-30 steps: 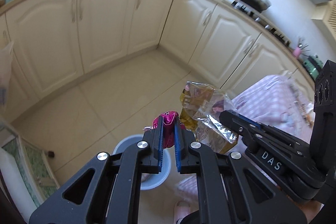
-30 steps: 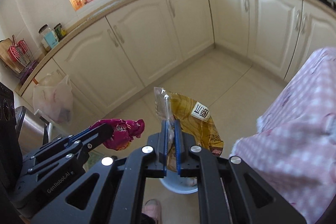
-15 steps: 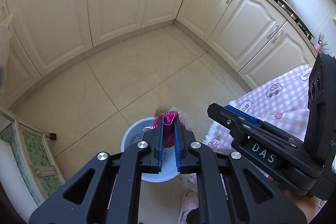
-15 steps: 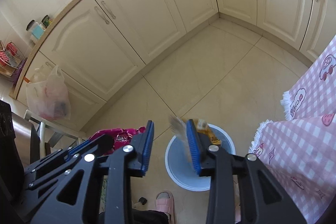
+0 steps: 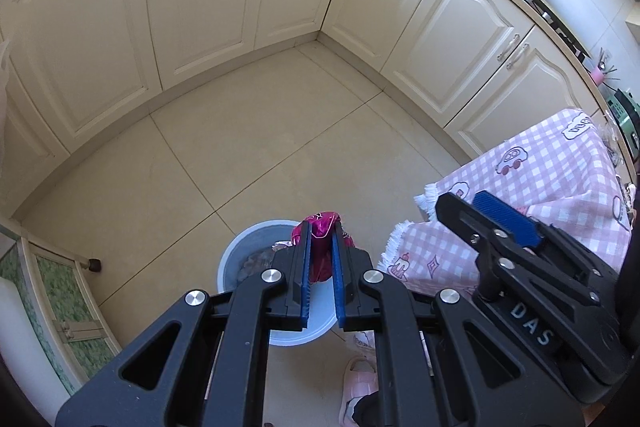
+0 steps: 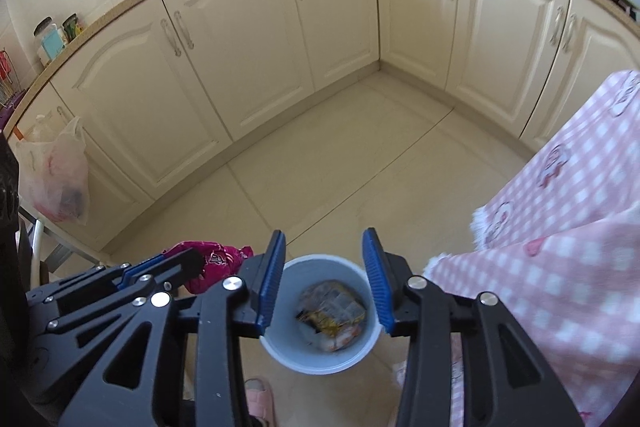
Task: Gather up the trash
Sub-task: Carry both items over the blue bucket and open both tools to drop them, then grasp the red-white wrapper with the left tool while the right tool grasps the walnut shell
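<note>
My left gripper [image 5: 320, 251] is shut on a crumpled magenta wrapper [image 5: 320, 233] and holds it above the pale blue bin [image 5: 244, 255] on the floor. The wrapper also shows in the right wrist view [image 6: 216, 261], left of the bin [image 6: 320, 355]. My right gripper [image 6: 324, 275] is open and empty, right above the bin. A yellow foil snack bag [image 6: 332, 307] lies inside the bin with other scraps. The right gripper also shows in the left wrist view [image 5: 480, 215], to the right of the wrapper.
Cream kitchen cabinets [image 6: 280, 39] run around the tiled floor [image 5: 260, 155]. A table with a pink checked cloth [image 6: 560, 227] stands close on the right. A plastic bag [image 6: 52, 179] hangs at the left. A pink slipper [image 6: 260, 399] is beside the bin.
My right gripper opened and the yellow snack bag fell into the bin. Both grippers tilted down over the bin. The left gripper kept its hold on the magenta wrapper.
</note>
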### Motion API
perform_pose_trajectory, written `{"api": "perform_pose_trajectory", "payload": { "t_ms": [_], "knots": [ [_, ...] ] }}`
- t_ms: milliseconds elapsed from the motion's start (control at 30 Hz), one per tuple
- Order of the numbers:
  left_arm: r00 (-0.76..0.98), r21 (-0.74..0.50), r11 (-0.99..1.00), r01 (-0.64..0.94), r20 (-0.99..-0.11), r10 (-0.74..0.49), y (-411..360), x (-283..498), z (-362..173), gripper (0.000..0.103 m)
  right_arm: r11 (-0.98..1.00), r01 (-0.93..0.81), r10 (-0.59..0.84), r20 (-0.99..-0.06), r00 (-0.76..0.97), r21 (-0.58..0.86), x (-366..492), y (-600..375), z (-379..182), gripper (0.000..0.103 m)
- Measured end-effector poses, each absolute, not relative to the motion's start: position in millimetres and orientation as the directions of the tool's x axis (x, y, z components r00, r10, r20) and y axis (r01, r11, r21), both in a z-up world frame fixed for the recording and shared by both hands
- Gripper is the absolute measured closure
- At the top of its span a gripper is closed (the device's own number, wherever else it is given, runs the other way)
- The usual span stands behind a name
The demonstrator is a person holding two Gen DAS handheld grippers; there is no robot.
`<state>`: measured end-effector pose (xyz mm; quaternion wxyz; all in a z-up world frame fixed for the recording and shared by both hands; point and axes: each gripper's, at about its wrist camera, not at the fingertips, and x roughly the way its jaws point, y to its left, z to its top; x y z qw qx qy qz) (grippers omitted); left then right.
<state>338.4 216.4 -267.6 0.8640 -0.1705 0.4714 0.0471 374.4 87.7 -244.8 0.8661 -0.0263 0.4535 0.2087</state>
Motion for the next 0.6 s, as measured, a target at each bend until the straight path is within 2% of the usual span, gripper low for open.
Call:
{"api": "perform_pose_trajectory", "payload": {
  "t_ms": [267,333,400,467,600],
  "knots": [
    [0.597,-0.237,0.948,-0.211,-0.799,-0.067,203,336,-238,0.092,0.928,-0.365,0.303,-0.718,0.627,0.073,359,63,-206,0.057],
    [0.609,-0.235,0.950,-0.208,-0.791,-0.062,200,334,-231,0.082,0.931,-0.357,0.304,-0.691,0.655,0.072,354,55,-193,0.055],
    [0.629,-0.214,0.953,-0.214,-0.777,-0.033,195,330,-221,0.055,0.934,-0.348,0.304,-0.679,0.669,0.075,350,49,-185,0.054],
    [0.650,-0.196,0.957,-0.215,-0.760,-0.010,191,323,-209,0.050,0.936,-0.342,0.306,-0.666,0.680,0.081,347,42,-177,0.053],
    [0.674,-0.190,0.962,-0.197,-0.739,-0.008,182,315,-190,0.049,0.941,-0.326,0.305,-0.644,0.702,0.090,336,27,-161,0.053]
  ]
}}
